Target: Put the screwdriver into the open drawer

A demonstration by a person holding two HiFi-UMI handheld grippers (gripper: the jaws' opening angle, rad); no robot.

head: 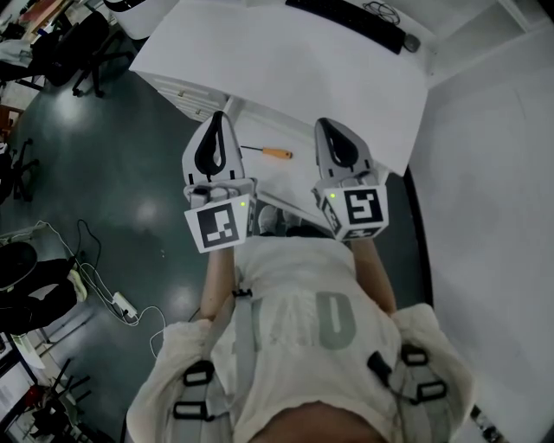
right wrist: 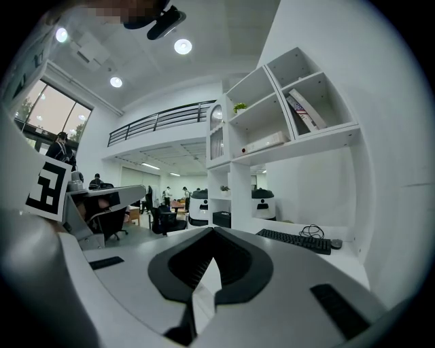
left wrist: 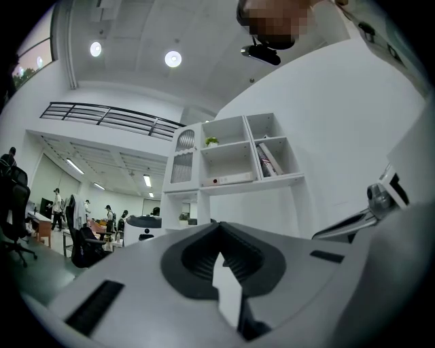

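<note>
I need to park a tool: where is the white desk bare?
Bare: the broad white desktop between the black keyboard and its near edge. Crowded: the strip holding the orange-handled screwdriver, flanked by the left gripper and right gripper.

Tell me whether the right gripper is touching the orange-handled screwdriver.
Apart. The head view shows bare white surface between the screwdriver and the right gripper; the right gripper view shows its jaws shut with nothing between them.

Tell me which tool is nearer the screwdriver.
Left. The left tool sits just beside the screwdriver shaft tip; the right tool stands farther off, right of the handle.
</note>
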